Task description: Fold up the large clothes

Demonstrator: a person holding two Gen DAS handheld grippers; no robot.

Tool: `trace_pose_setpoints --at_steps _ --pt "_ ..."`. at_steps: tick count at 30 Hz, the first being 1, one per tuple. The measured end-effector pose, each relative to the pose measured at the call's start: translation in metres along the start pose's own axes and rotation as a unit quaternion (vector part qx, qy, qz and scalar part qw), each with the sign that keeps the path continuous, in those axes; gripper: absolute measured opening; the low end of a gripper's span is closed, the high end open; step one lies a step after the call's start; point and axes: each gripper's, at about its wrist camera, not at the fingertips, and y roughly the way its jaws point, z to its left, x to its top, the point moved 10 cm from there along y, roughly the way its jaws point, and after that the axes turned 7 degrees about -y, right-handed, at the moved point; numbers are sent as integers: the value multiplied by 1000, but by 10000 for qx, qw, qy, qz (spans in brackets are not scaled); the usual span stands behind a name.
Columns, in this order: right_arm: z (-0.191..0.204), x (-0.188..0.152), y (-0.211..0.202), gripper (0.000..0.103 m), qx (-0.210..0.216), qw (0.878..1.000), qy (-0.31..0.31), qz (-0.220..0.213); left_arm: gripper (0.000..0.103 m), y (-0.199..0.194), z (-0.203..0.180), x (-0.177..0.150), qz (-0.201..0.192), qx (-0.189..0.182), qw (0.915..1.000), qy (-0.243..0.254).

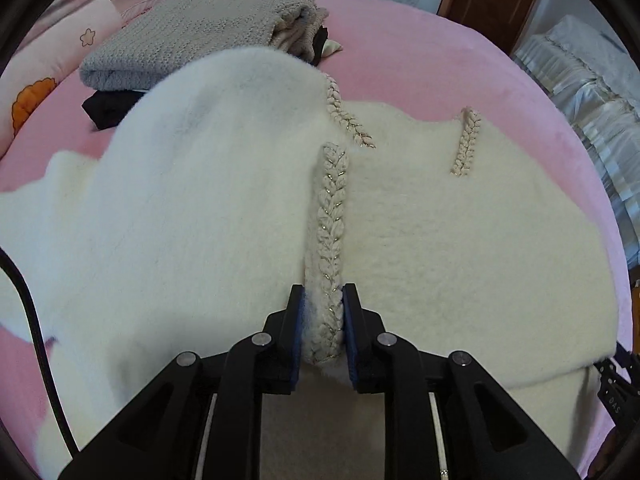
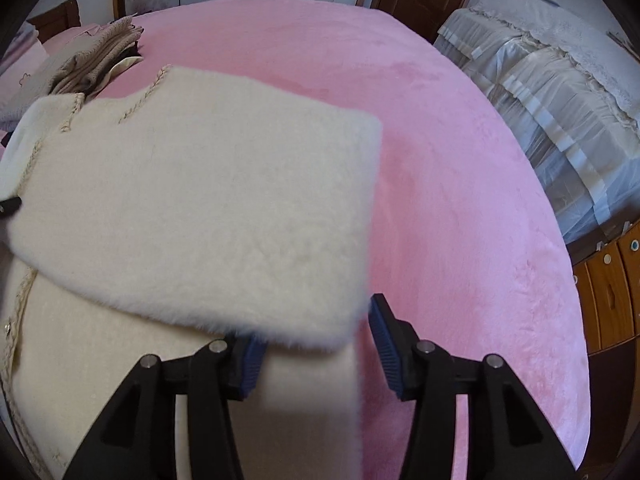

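Observation:
A large fluffy cream garment (image 1: pixel 200 208) with braided gold-flecked trim (image 1: pixel 332 216) lies spread on the pink bed (image 1: pixel 420 52). My left gripper (image 1: pixel 322 300) is shut on the braided trim edge, and the fabric on its left side is lifted and draped. In the right wrist view the same garment (image 2: pixel 208 208) has a folded panel lying on top. My right gripper (image 2: pixel 316 320) is open. The folded panel's near corner lies over its left finger; the right finger (image 2: pixel 386 336) is bare over the pink cover.
A stack of folded clothes, grey knit (image 1: pixel 192 28) on top, sits at the far left of the bed. A pink pillow (image 1: pixel 52 48) lies beyond it. A white covered piece of furniture (image 2: pixel 552 92) and wooden drawers (image 2: pixel 612 288) stand right of the bed.

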Motion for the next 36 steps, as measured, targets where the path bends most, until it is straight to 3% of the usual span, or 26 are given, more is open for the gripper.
trace_pose_setpoints --at_steps 1,3,4,8,11,14,18,19,20,22,24,26,27,30,33,36 --pt "-1 -3 -4 50 118 9999 26 15 25 -2 1 1 65 -31 10000 -40" --pt "2 -8 -14 50 356 9993 99 6 49 -6 -3 6 327 -316 9988 -182" --pt "2 -8 -21 50 556 9983 158 -28 53 -8 -4 8 422 -474 9977 -256" --pt "-4 0 -47 56 1012 9937 420 -250 56 -25 -15 34 537 -947 9937 -276" --pt "-17 17 -53 70 1023 9915 708 -388 61 -20 -15 51 523 -745 9958 -34" --pt "-29 40 -38 71 1065 9885 987 -420 61 3 -19 61 709 -562 9958 148" --pt "-47 75 7 71 919 9882 1175 -347 61 45 -25 62 1230 -412 9915 85" --pt "-50 82 20 71 972 9873 1227 -286 61 50 -27 65 1205 -428 9917 98" --pt "-54 88 30 71 1011 9865 1268 -236 61 51 -31 68 1147 -457 9922 135" --pt "-60 99 52 71 1001 9854 1374 -64 47 51 -38 74 1048 -535 9928 242" --pt "-59 102 72 71 1088 9838 1412 178 14 50 -42 79 946 -506 9936 356" --pt "-52 106 81 45 1374 9821 1265 241 12 47 -47 83 838 -505 9942 444" --pt "-53 110 80 18 1299 9840 1204 207 12 44 -49 85 706 -439 9951 532" --pt "-57 114 72 15 924 9902 1031 -162 11 38 -58 90 264 -133 9955 903" --pt "-56 102 89 18 651 9937 911 25 13 52 -54 82 406 37 9960 791" --pt "-59 108 69 31 330 9961 814 -22 21 40 -57 82 356 268 9950 894"
